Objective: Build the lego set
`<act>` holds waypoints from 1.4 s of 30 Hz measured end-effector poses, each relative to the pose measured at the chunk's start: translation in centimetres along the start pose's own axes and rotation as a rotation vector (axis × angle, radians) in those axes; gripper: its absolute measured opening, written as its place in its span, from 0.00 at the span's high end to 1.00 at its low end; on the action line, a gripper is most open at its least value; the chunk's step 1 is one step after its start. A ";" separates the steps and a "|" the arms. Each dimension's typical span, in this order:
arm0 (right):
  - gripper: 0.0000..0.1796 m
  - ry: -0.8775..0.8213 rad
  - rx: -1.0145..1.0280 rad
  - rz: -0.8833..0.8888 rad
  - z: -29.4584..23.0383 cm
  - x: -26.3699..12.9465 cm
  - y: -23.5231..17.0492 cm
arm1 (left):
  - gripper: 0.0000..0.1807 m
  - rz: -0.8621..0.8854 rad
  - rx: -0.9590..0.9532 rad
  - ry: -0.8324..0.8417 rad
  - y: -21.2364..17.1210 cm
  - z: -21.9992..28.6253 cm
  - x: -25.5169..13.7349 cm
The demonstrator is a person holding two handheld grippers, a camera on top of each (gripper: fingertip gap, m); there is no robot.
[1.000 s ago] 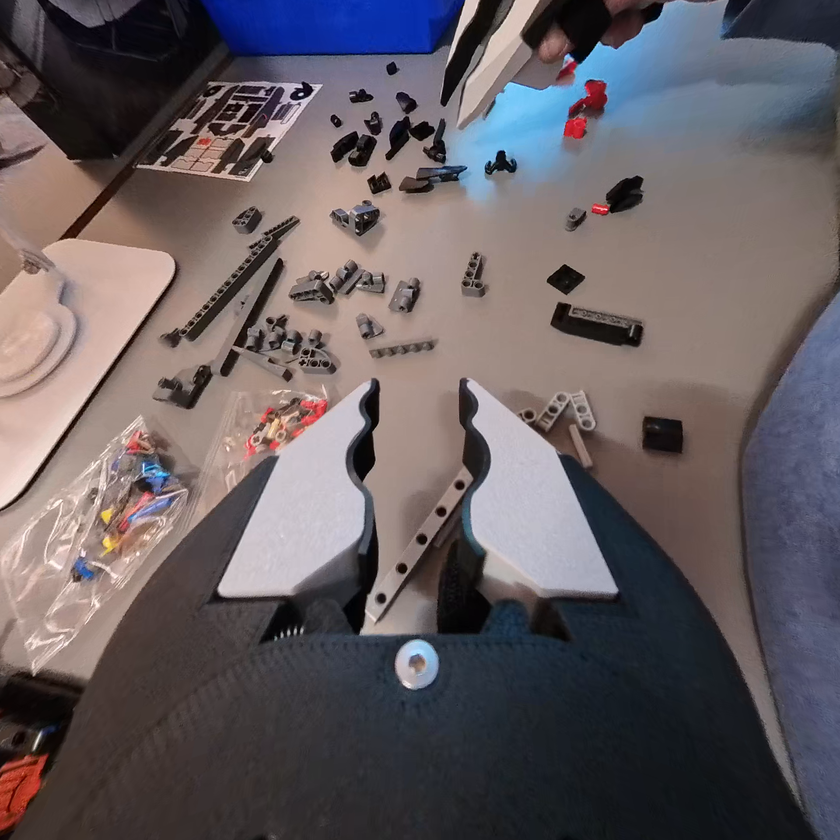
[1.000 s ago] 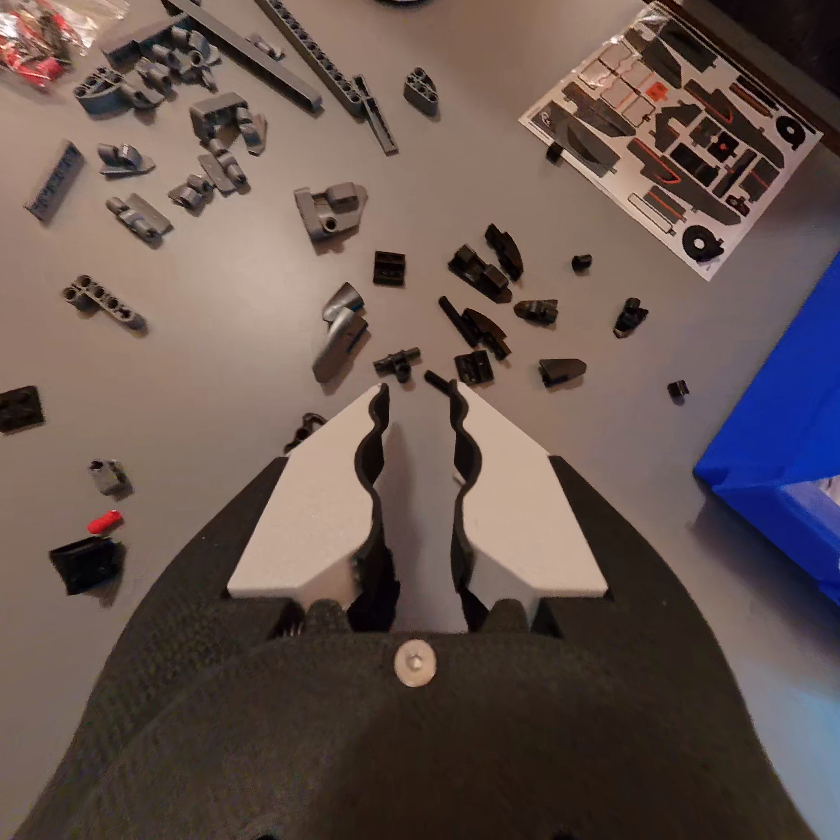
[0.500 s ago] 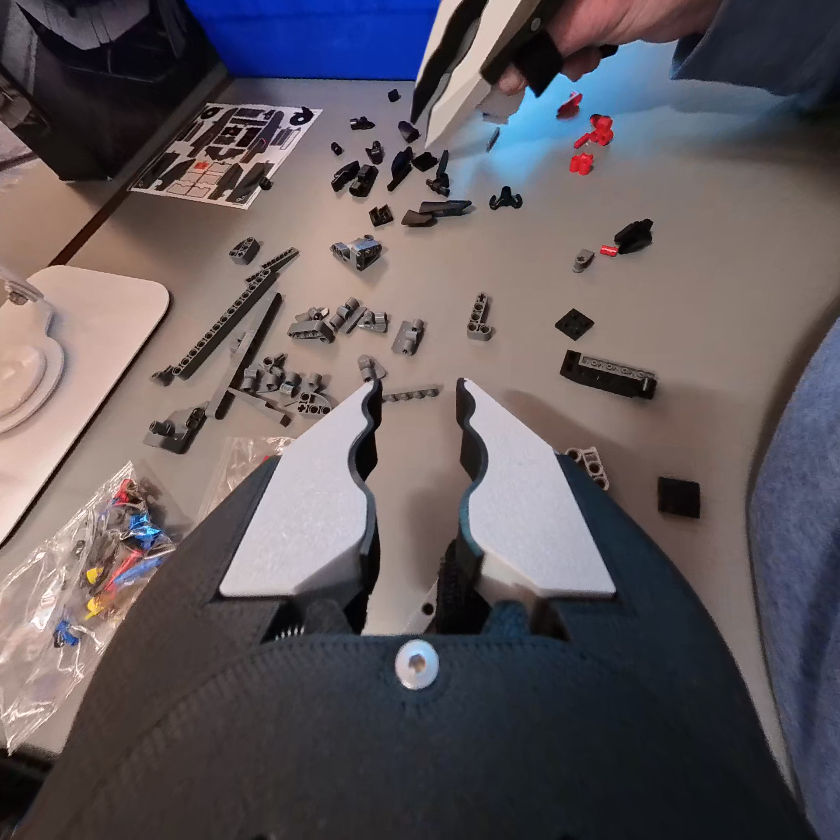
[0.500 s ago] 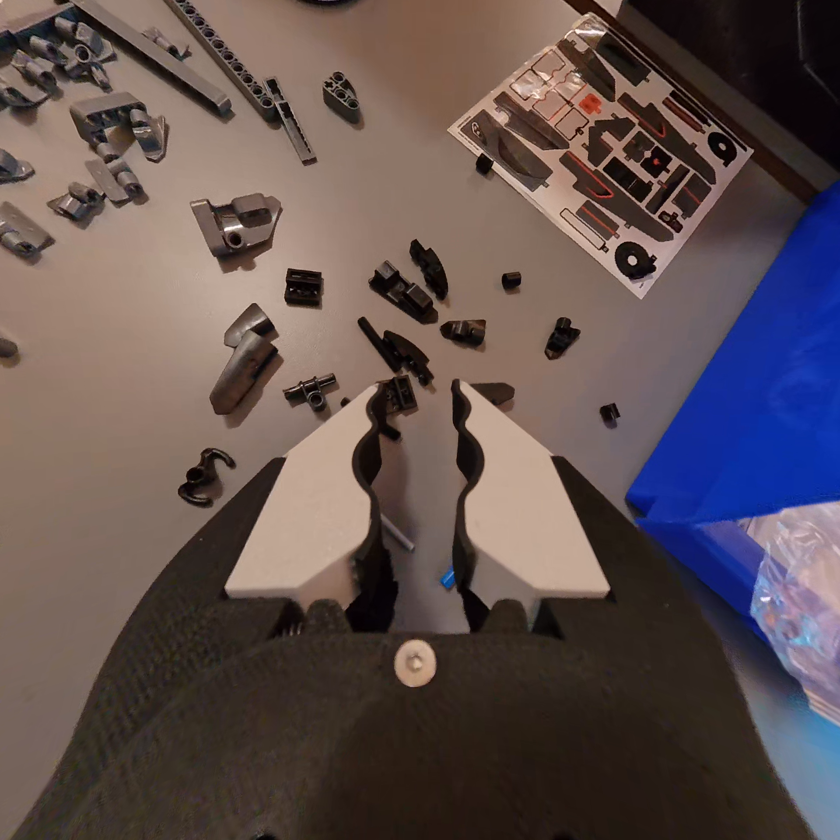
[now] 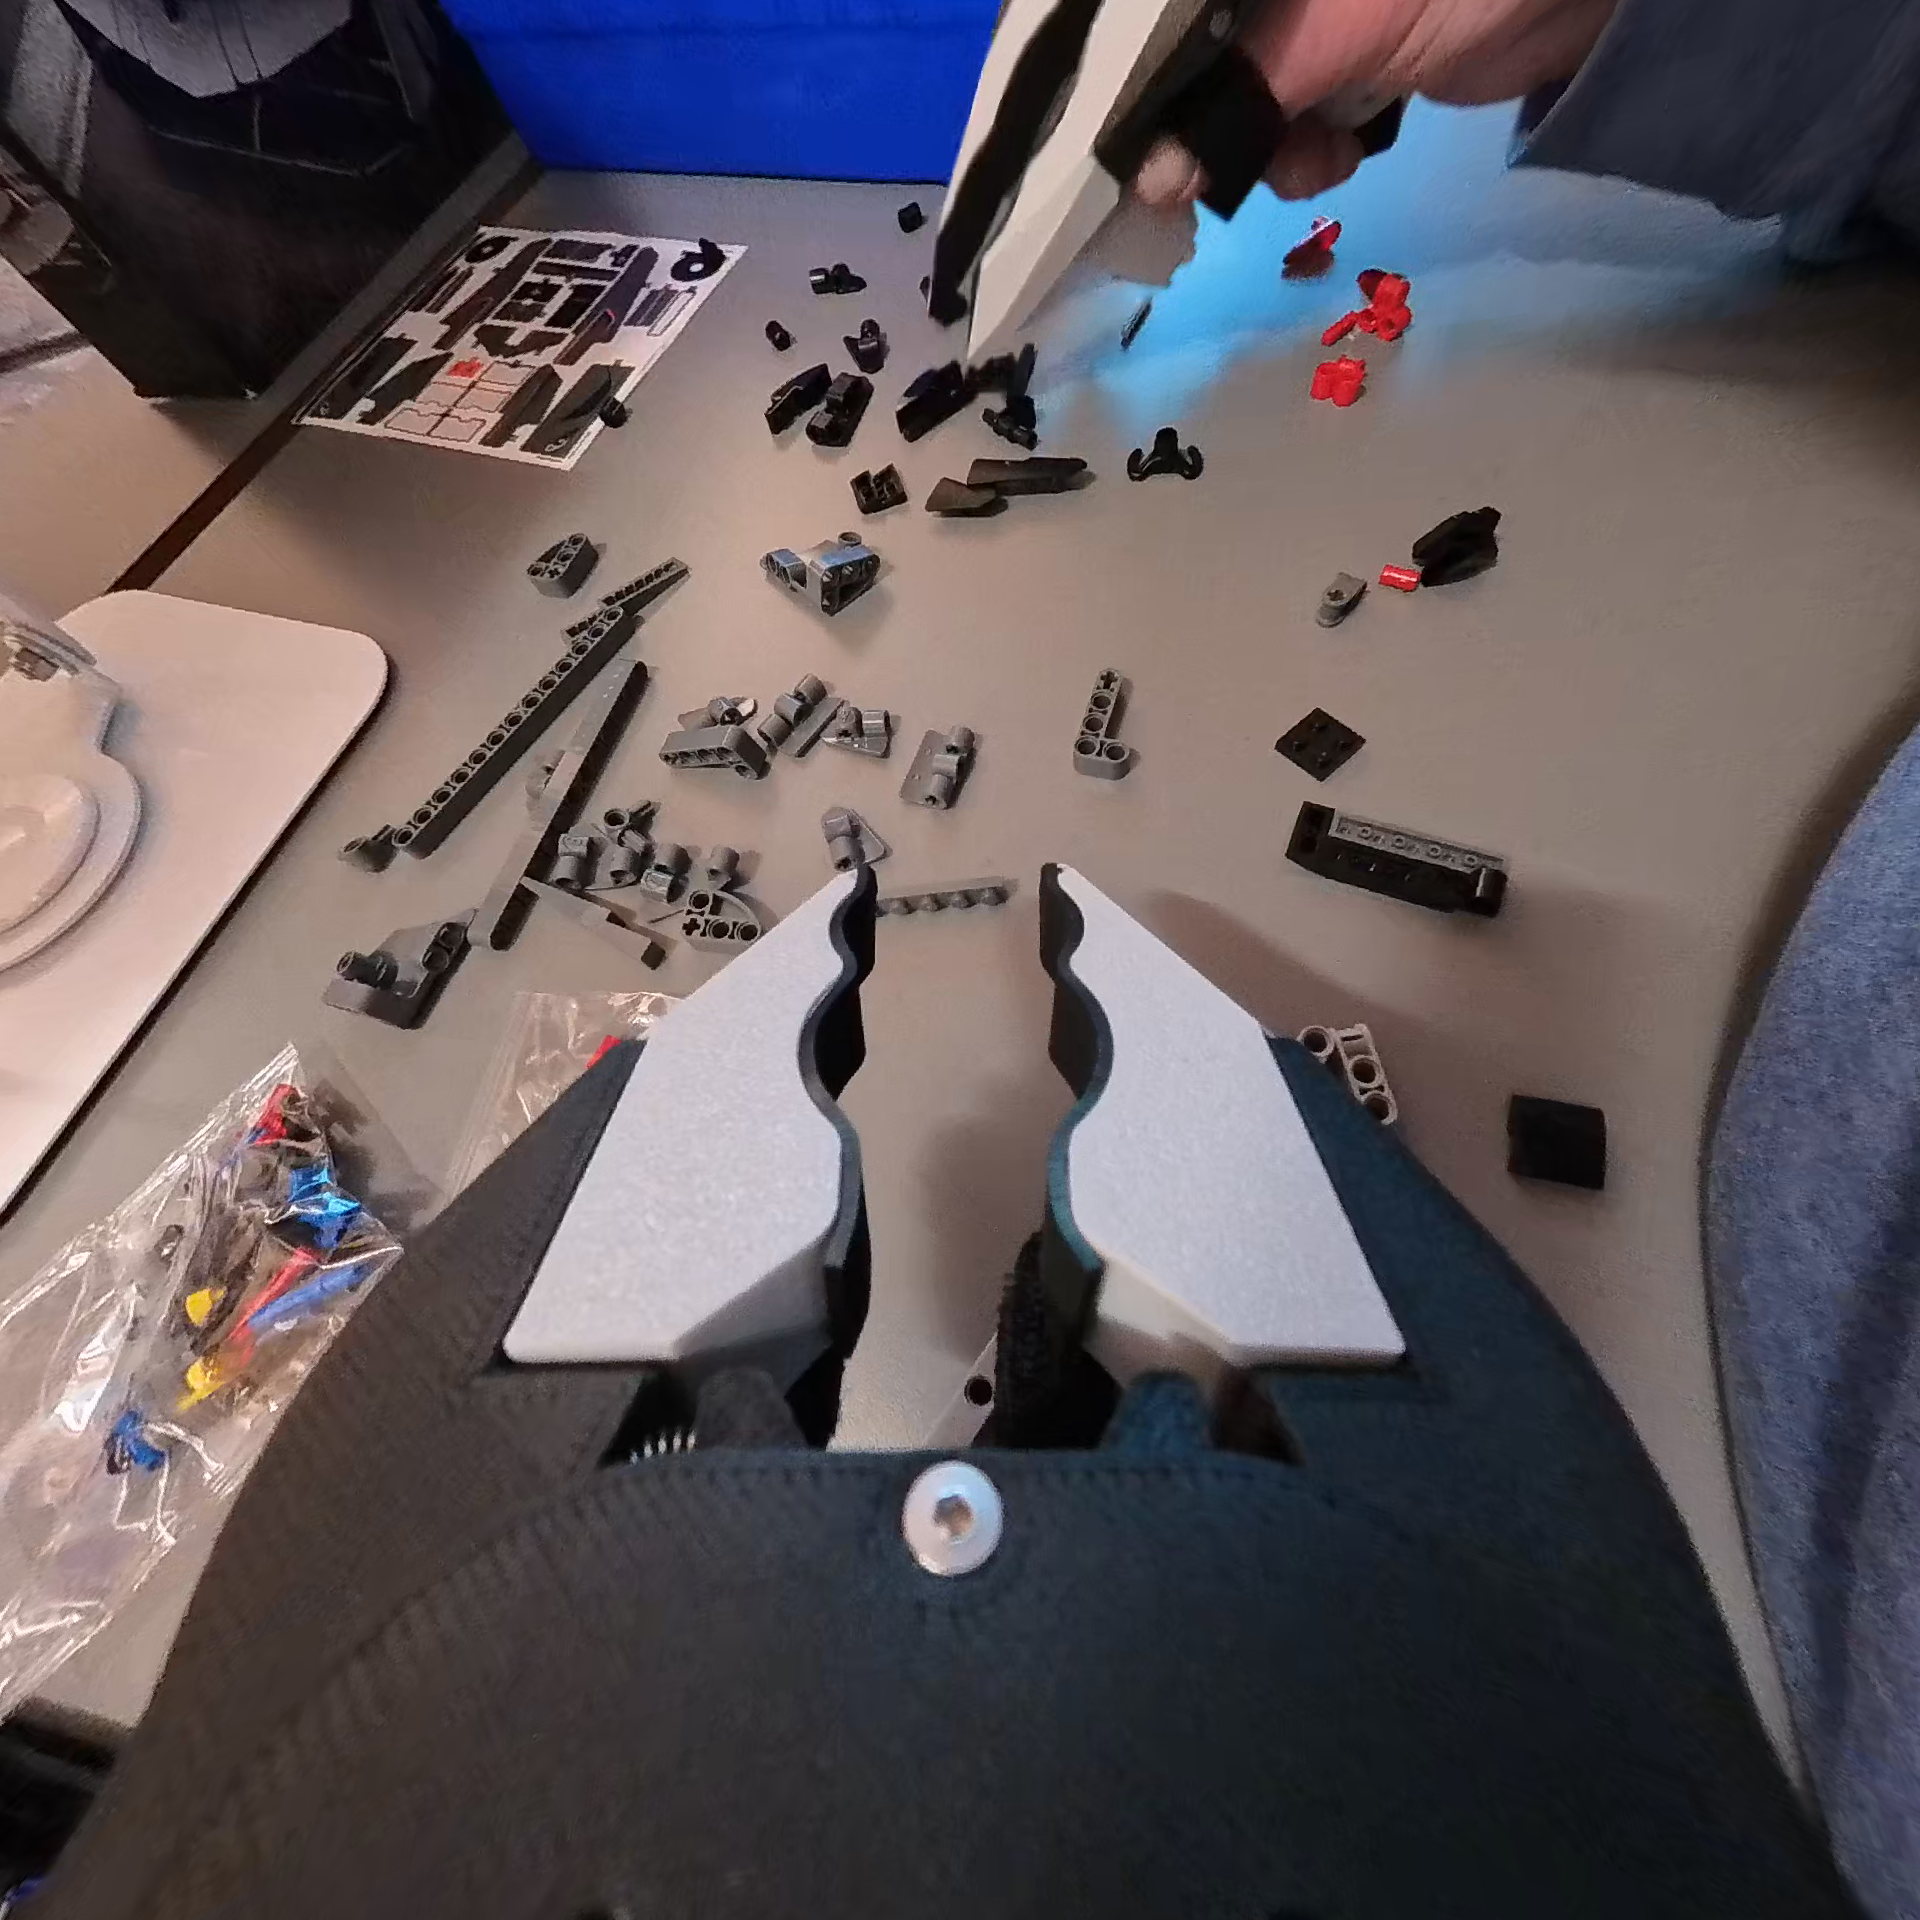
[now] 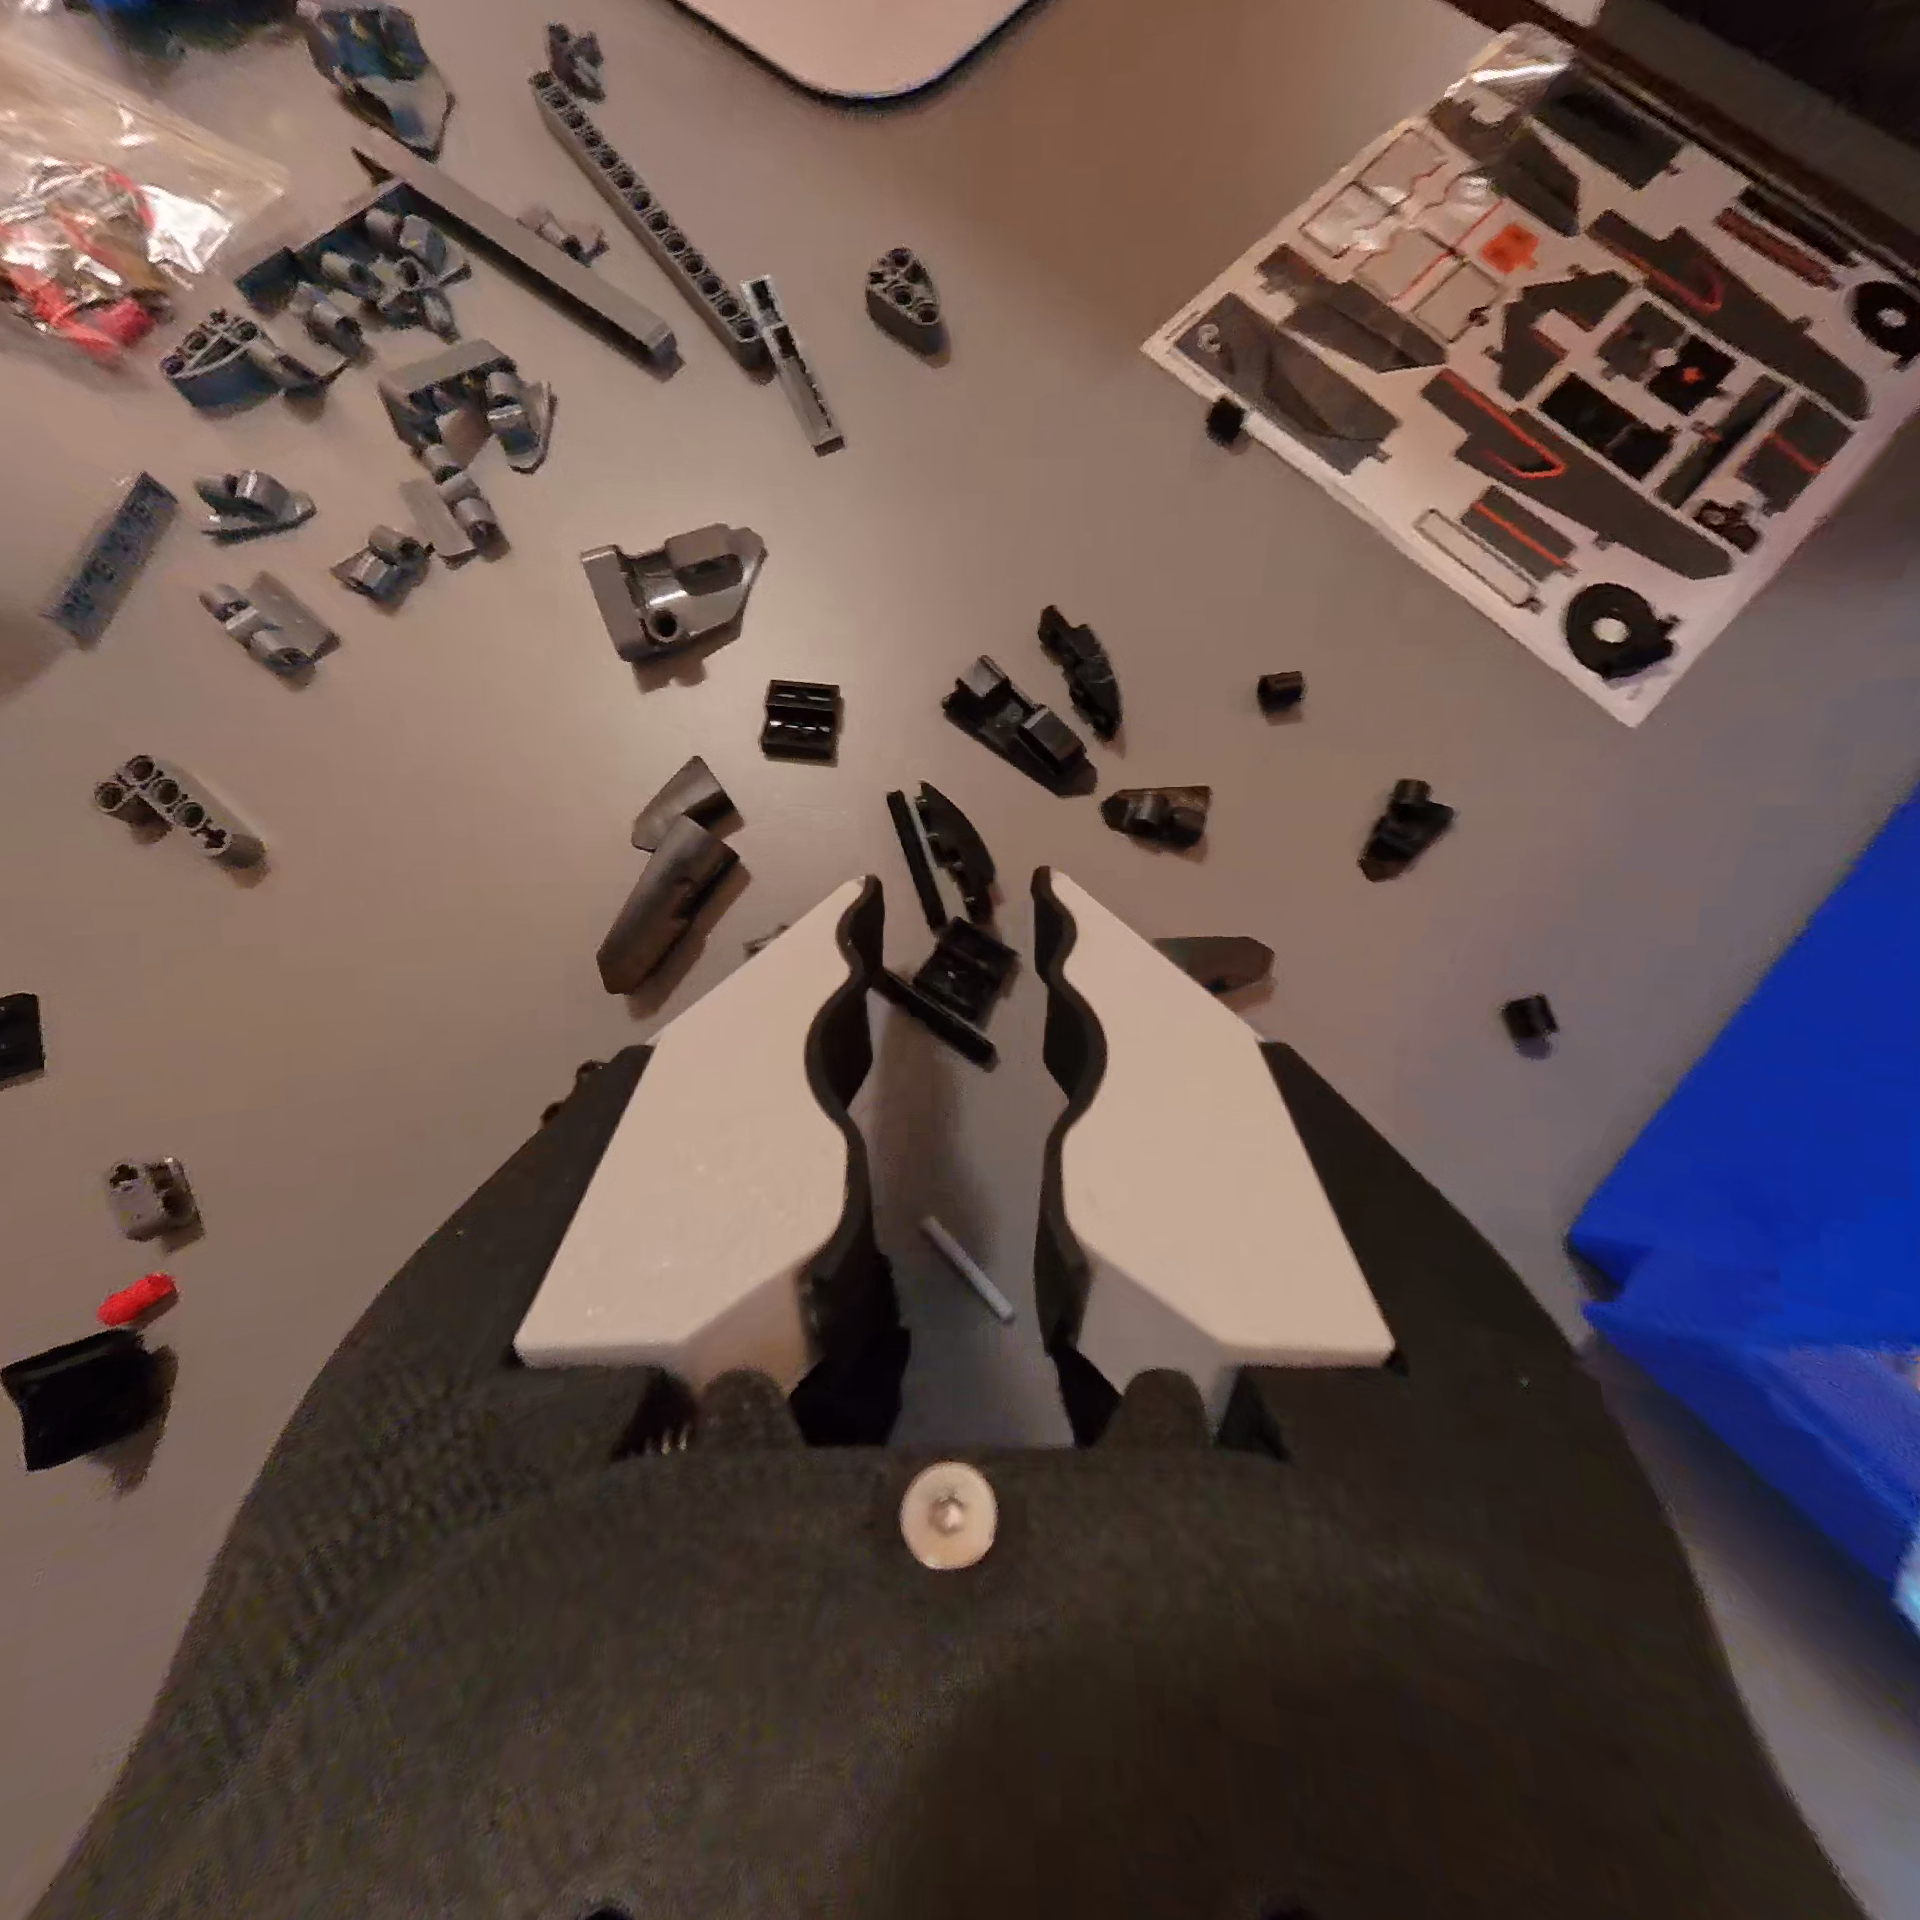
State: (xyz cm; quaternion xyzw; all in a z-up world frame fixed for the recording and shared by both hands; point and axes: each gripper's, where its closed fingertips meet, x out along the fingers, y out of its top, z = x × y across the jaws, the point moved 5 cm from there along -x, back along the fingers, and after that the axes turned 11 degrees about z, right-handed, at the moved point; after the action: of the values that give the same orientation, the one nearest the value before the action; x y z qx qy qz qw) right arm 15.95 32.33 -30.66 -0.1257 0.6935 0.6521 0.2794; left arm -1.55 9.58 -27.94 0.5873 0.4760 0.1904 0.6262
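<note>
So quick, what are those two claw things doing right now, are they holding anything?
Left gripper: open, holding nothing, above the table.
Right gripper: open, holding nothing, a small black piece lying between its fingers.

No words or numbers can be read anywhere. The sticker sheet [image 6: 1569,353] on the tabletop [image 6: 1039,499] has only black, grey and red shapes on it. One of its round black stickers has a curly mark, too small to tell what it is.
</note>
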 end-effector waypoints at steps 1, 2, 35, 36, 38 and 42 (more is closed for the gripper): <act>0.85 -0.025 0.002 0.004 0.4 -0.4 0.0 | 0.83 0.001 -0.001 0.000 0.0 0.0 0.0; 0.85 -0.049 0.005 0.008 0.8 -0.8 0.0 | 0.83 0.002 -0.002 -0.001 0.0 0.0 0.0; 0.87 -0.130 0.033 0.014 2.2 -5.1 0.4 | 0.84 0.008 -0.010 0.003 0.2 0.0 -0.1; 0.88 -0.131 0.030 0.014 2.1 -6.0 0.2 | 0.84 0.009 -0.009 0.001 0.2 0.0 0.0; 0.90 -0.124 0.024 0.000 1.7 -7.5 -0.3 | 0.84 0.011 -0.006 -0.006 0.3 0.2 0.1; 0.94 -0.124 0.025 -0.051 1.1 -9.8 -2.1 | 0.84 0.020 0.006 -0.016 0.7 0.5 0.3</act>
State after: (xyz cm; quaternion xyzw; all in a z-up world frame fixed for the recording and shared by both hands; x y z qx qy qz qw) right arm 25.23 31.29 -26.98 -0.0993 0.6795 0.6426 0.3398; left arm -0.75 9.73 -27.50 0.5954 0.4656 0.1906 0.6264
